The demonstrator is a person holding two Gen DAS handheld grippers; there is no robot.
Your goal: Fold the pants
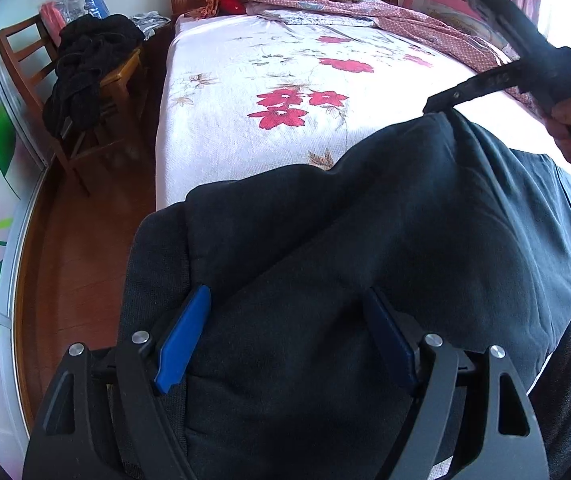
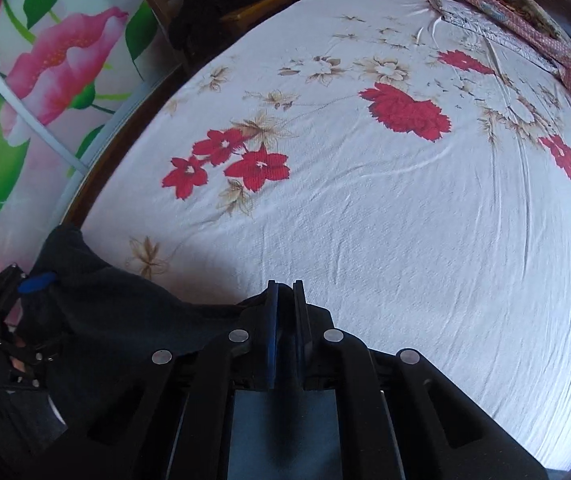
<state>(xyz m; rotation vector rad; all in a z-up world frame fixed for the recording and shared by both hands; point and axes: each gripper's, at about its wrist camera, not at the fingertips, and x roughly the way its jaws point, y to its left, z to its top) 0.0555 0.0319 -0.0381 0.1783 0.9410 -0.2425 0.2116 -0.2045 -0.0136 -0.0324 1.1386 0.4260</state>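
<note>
Dark navy pants (image 1: 365, 240) hang in a bunch over the foot of the bed, lifted between both grippers. My left gripper (image 1: 285, 308) has its blue fingers (image 1: 183, 340) spread wide with a thick bundle of the pants between them. My right gripper (image 2: 285, 292) is shut on an edge of the pants (image 2: 125, 312) above the sheet. It shows in the left wrist view (image 1: 441, 104) at the upper right, pinching the fabric's far top edge. The left gripper shows in the right wrist view (image 2: 37, 284) at the lower left.
The bed (image 1: 285, 80) has a white sheet with red flowers. A pink quilt (image 1: 405, 16) and pillows lie at its head. A wooden chair (image 1: 85, 92) piled with black clothes stands left of the bed. A floral wardrobe door (image 2: 25, 100) is at the left.
</note>
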